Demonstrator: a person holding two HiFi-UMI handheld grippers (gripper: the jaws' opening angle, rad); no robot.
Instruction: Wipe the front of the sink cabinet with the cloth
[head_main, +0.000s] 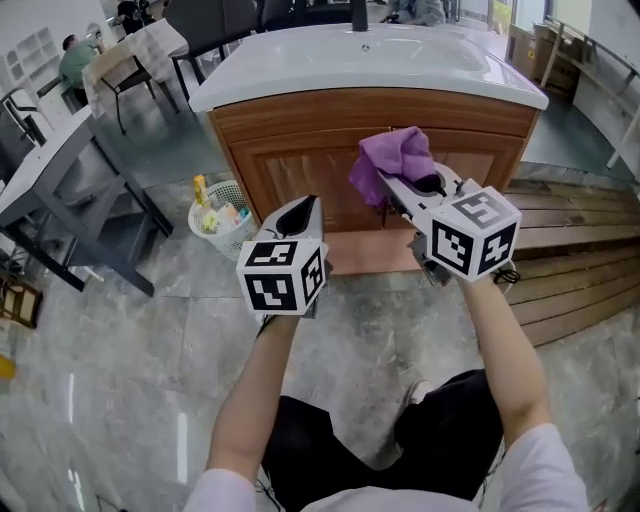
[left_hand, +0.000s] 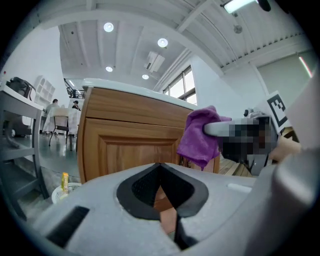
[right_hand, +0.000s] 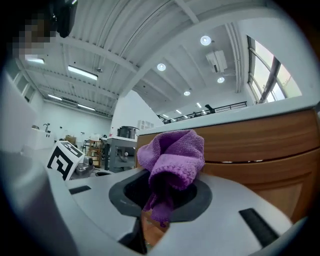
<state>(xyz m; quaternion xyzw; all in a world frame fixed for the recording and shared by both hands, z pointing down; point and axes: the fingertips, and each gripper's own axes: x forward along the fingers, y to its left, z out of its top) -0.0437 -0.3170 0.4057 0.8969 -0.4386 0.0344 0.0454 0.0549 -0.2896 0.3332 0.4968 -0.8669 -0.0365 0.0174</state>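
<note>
Cloth (head_main: 398, 158), purple fuzzy terry, bunched in right tool (head_main: 392, 186) near panelled wooden cabinet (head_main: 290, 140); left tool (head_main: 304, 207) closed, empty.

Left tool (left_hand: 160, 167) closed, empty; right tool (head_main: 398, 186) gripping cloth (head_main: 396, 155).

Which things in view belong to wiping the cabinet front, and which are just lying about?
For the job:
- purple cloth, clamped in the right tongs
- wooden front of the sink cabinet

Lying about:
- white basket of bottles on the floor
- grey table at left
- wooden planks at right
- left tongs, shut and empty
</note>
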